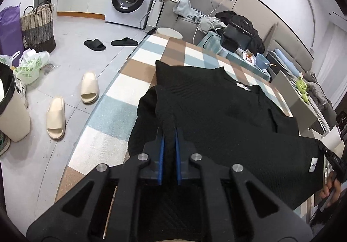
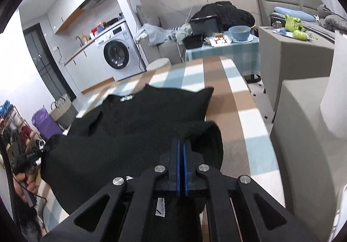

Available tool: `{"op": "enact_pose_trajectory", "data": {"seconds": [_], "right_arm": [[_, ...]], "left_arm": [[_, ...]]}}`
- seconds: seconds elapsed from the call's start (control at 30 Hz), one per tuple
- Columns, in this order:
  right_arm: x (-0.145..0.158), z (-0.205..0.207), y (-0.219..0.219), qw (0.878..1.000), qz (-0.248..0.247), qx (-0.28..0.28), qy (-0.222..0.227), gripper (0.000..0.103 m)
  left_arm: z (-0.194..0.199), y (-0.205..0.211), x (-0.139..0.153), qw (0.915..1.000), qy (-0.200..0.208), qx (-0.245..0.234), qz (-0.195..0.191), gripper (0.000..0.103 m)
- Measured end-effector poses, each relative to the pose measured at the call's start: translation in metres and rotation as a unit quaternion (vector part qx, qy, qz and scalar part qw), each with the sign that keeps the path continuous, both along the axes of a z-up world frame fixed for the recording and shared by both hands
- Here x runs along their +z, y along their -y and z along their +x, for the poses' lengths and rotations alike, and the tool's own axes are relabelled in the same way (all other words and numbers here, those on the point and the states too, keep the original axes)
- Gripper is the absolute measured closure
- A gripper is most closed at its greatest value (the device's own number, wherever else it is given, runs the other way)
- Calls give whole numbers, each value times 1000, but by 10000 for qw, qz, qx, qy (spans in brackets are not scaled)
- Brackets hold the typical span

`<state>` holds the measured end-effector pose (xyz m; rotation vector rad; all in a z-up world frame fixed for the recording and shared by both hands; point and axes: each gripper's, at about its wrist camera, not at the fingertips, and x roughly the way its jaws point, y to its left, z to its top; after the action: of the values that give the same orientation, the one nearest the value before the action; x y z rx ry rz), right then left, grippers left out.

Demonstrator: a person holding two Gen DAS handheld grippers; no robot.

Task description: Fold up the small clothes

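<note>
We see the black sweater (image 1: 216,116) spread on the checked worktop (image 1: 134,68), its near edge pinched at one corner by our left tongs (image 1: 169,133) and at the other by our right tongs (image 2: 181,144).

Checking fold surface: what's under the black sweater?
The checked cloth on the table lies under the black sweater. Both claws, left and right, pinch its near edge. Anything else beneath it is covered.
</note>
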<state>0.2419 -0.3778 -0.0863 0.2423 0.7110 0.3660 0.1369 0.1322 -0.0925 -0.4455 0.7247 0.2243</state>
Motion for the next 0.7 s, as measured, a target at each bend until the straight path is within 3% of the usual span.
{"op": "enact_pose_trajectory", "data": {"seconds": [0.13,0.23,0.33,0.4,0.43,0.63,0.7], "right_arm": [[-4,6,-10,9994,-289,84,-147,100],[-17,9,-15,9975,-386,239,-534,95],[-27,6,-16,9962,-504,281,-647,80],[-32,5,-13,9959,-483,261,-724,66],[-34,5,-10,9958,-503,207,-742,65],[-43,7,2,9967,-156,22,-791,66],[-42,10,1,9972,15,-28,-748,87]], "left_arm": [[3,2,-5,9999,-139,2,83,97],[-1,2,-9,9998,-183,-10,35,97],[-3,-1,-13,9998,-218,-21,-13,95],[-4,-5,-14,9996,-265,56,-56,87],[-3,-7,-14,9996,-275,79,-68,83],[4,-12,-23,9991,-353,101,-203,81],[8,-12,-25,9991,-362,88,-214,84]]}}
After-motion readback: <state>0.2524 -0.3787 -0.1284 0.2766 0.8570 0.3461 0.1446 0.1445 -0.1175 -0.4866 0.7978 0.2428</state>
